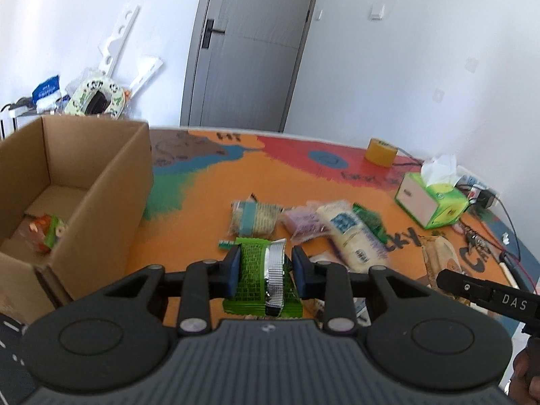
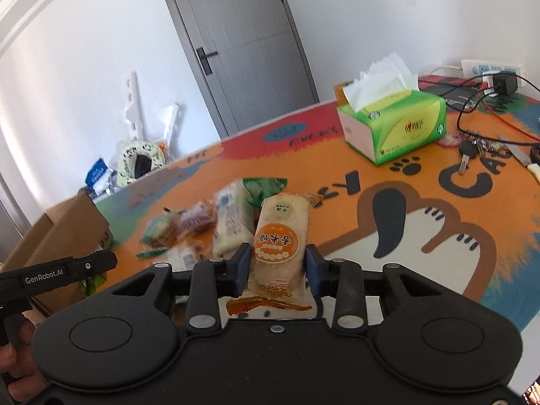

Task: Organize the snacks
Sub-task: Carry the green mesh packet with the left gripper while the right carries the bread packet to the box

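My left gripper [image 1: 266,265] is shut on a green snack packet with a silver band [image 1: 261,276], held above the colourful table. A cardboard box [image 1: 101,182] stands open to its left, with an orange and green snack [image 1: 47,233] lying inside. My right gripper [image 2: 276,263] is shut on a tan rice-cracker packet with an orange round label [image 2: 278,236], lifted off the table. Several more snack packets [image 1: 330,229] lie in a loose pile in the middle of the table [image 2: 209,222].
A green tissue box [image 2: 395,125] and a yellow tape roll [image 1: 379,152] stand toward the back. Keys [image 2: 472,148], cables and a power strip [image 2: 492,71] lie at the far right. The other hand-held gripper [image 2: 60,271] shows at the left edge. A grey door [image 1: 249,44] is behind.
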